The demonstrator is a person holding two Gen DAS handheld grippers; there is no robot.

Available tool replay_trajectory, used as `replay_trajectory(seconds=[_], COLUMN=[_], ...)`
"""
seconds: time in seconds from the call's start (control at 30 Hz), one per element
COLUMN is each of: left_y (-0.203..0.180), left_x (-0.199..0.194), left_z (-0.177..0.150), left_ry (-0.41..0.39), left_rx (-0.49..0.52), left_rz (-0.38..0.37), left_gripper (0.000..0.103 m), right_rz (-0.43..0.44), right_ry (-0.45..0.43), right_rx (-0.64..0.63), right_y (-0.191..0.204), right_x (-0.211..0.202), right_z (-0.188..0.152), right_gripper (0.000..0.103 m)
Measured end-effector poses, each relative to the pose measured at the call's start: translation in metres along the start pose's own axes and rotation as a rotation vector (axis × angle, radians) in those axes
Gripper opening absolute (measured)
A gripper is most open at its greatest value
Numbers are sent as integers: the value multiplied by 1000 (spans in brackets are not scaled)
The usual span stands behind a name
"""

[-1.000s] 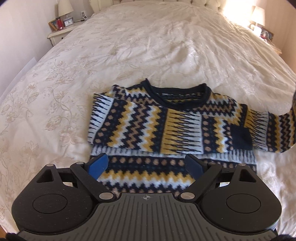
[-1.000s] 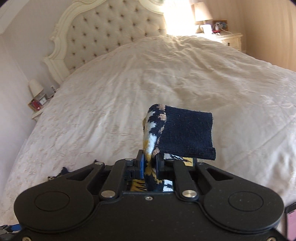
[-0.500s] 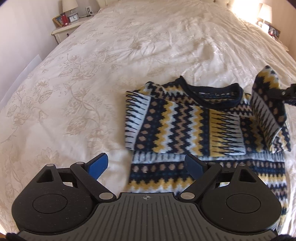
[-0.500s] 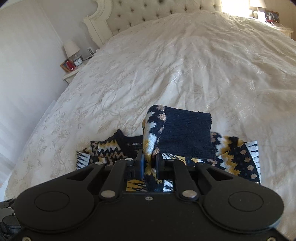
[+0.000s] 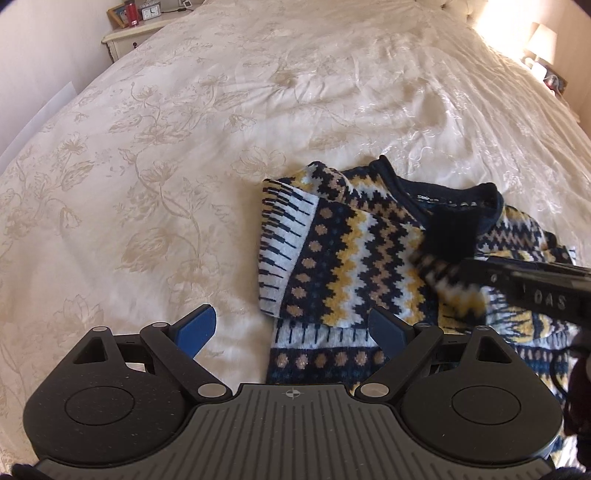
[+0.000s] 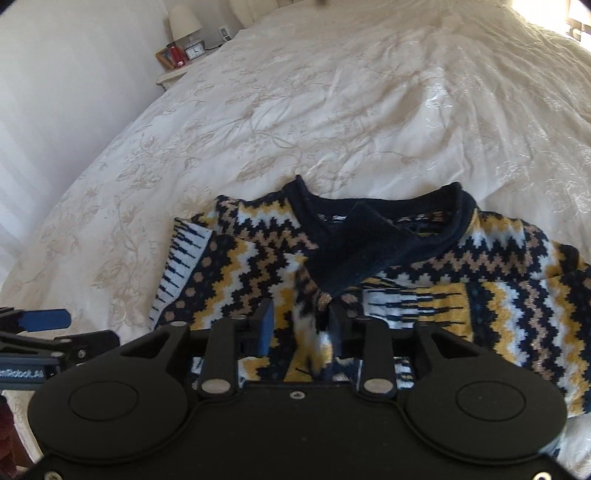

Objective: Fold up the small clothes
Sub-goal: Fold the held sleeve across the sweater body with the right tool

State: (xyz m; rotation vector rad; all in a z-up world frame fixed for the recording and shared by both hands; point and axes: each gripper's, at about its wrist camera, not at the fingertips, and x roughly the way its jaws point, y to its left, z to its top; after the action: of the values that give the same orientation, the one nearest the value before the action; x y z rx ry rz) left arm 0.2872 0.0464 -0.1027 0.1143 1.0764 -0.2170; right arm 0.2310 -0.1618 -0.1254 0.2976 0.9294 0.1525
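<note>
A small navy, yellow and white zigzag sweater (image 5: 354, 266) lies flat on the bed, its left sleeve folded across the chest. It also shows in the right wrist view (image 6: 461, 280). My right gripper (image 6: 301, 325) has its jaws parted around the right sleeve, whose navy cuff (image 6: 351, 254) lies over the chest below the collar. The sleeve still sits loosely between the fingers. The right gripper also shows in the left wrist view (image 5: 458, 269). My left gripper (image 5: 291, 325) is open and empty, hovering at the sweater's lower left corner.
The cream floral bedspread (image 5: 166, 166) stretches all around the sweater. A nightstand (image 5: 136, 33) with a clock and frame stands at the far left. A lamp (image 5: 541, 40) stands at the far right.
My right gripper carried the right sleeve over the sweater's chest, lowered it and opened its jaws. My left gripper shifted left.
</note>
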Motion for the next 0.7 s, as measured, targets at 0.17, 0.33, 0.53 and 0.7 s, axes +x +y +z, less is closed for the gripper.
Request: replay_trajectory(seconds=[0.17,0.33,0.53,0.7], left_y=[-6,-21,-49,-59], left_x=[7,16,27,25], left_z=[8,16,29,40], left_ry=[4,14,17,-5], left_rx=[-1,13,48,82], left_rz=[-13,-53,-111,-118], left_gripper=[90,90,90,90], right_rz=[54,12,-48,-10], right_ry=[-10,-7,12,52], right_rx=[-56,4,120,84], right_y=[11,-8,-48,-50], right_x=[-10,-21,-19,11], right_z=[-11,-26,-32,-23], right_gripper=[64,65,66,68])
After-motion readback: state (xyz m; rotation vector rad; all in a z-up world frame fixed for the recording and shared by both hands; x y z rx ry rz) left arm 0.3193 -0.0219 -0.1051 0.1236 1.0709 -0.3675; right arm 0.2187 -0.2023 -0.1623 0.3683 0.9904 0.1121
